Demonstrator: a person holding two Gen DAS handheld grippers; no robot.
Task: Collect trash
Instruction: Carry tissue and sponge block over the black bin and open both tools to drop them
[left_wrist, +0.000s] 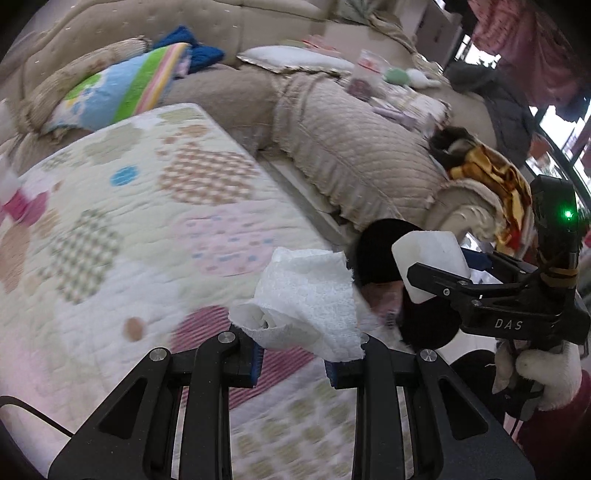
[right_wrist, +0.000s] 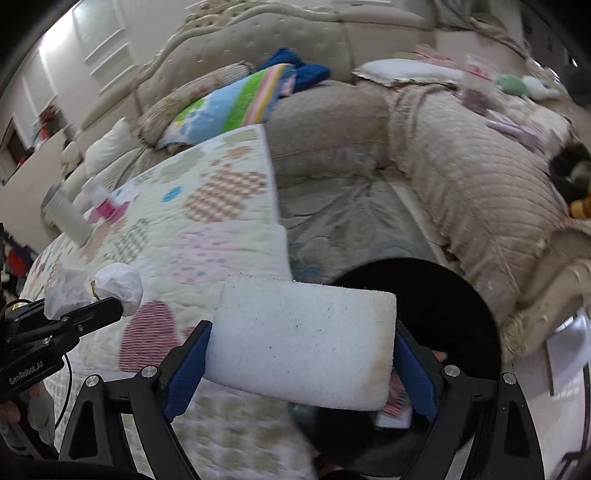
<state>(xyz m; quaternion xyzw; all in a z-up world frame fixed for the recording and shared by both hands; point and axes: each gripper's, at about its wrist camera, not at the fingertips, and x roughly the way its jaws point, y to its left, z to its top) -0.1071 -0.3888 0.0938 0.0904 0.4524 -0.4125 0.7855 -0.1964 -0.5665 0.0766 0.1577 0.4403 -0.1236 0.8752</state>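
Note:
My left gripper is shut on a crumpled white paper towel, held above the edge of a quilt-covered table. The right gripper is shut on a white foam block that fills its wide jaws. A black trash bin stands on the floor just beyond and below the block, beside the table edge. In the left wrist view the foam block hangs over the bin. The right wrist view shows the left gripper with the towel at the left.
A beige sofa with a striped pillow curves behind the table and bin. A grey bottle and a pink item stand on the table. A printed packet lies in the bin.

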